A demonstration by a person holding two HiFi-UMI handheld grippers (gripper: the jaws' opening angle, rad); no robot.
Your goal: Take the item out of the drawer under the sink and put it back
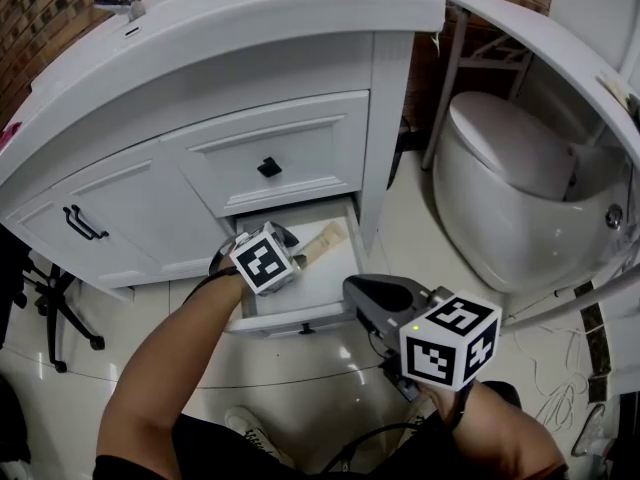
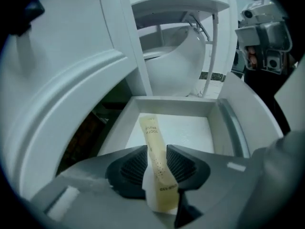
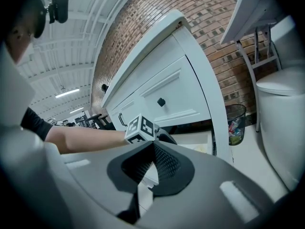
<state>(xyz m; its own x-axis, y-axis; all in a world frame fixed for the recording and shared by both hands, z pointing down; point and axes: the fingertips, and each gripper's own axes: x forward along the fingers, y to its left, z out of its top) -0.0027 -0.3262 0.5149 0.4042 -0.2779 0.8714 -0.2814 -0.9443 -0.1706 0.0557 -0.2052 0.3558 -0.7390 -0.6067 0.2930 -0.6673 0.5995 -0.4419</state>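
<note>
My left claw (image 2: pixel 156 150) hangs released astride the toothbrush packet (image 2: pixel 151 132), whose long axis runs straight ahead into the drawer (image 2: pixel 176 107).

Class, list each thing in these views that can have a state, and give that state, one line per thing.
Bottom drawer: open.
Upper drawer: closed.
Cupboard door: closed.
Toilet lid: down.
Toothbrush packet: between the left jaws, in the drawer.
Left hand-held gripper: open.
Right hand-held gripper: shut, empty.
</note>
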